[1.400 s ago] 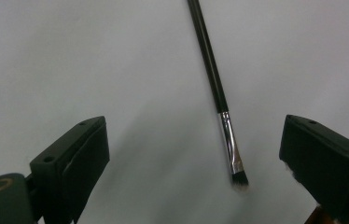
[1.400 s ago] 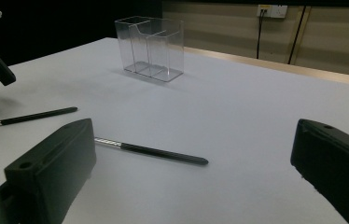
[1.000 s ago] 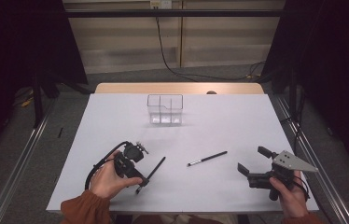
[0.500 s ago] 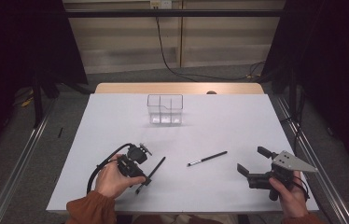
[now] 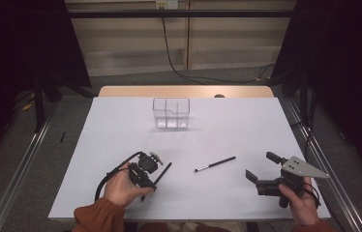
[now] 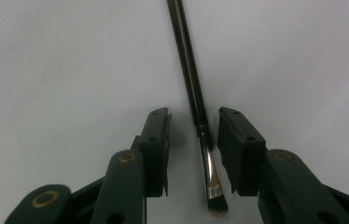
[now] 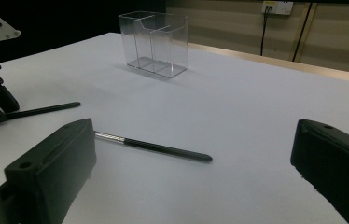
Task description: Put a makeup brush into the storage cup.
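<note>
Left gripper (image 6: 193,140), jaws just closing but not yet touching, straddles thin glossy black brush (image 6: 192,88) flat on matte white table (image 5: 227,135), near left; right gripper (image 5: 261,170) wide open, empty.

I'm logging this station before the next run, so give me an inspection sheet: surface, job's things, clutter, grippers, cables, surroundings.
Surface: white table, bare wood strip at far edge.
Job's things: black brush flat between left gripper's jaws; second brush mid-table; clear divided holder upright.
Clutter: nothing seen.
Grippers: left gripper jaws have just been closing, pads not yet touching; right gripper open, holding nothing.
Cables: gripper cable loops beside left hand; wall cable.
Surroundings: dark curtains, floor rails.
</note>
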Available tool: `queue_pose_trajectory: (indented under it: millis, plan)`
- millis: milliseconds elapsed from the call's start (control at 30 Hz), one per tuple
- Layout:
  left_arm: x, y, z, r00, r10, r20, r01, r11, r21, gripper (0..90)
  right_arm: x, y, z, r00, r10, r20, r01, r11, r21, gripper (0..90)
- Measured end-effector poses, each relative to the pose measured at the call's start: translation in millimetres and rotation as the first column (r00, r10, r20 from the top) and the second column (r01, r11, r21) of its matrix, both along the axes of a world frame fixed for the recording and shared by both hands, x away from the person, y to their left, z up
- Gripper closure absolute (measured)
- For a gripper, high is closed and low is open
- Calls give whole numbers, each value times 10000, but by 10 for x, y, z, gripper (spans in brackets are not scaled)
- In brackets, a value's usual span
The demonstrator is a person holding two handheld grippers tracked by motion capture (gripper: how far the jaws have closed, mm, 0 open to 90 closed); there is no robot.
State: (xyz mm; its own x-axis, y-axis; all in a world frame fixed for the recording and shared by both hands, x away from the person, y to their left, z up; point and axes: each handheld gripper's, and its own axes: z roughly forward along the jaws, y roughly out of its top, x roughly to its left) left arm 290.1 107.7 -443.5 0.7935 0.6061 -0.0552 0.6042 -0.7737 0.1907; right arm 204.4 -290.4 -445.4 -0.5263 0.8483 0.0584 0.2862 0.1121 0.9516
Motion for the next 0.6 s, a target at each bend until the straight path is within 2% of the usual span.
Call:
queue_pose_trajectory:
  millis: [133,200,400,600]
  plan:
    - [15,-20,-7,9999,-76,-87,77,9999,142,645,-1,1,-1,10000,-4,-8,4,10000,5,0]
    - [22,-4,-14,9999,64,-146,-63,10000,15,652,-3,1,0,10000,-6,10,6,10000,15,0]
    - [54,14,-10,9995,224,-203,-223,9997,51,726,0,6,-2,10000,-26,-9,26,10000,-7,0]
    - [118,75,-18,9983,438,-394,-445,9989,-176,828,3,2,-4,10000,-40,-27,41,10000,21,0]
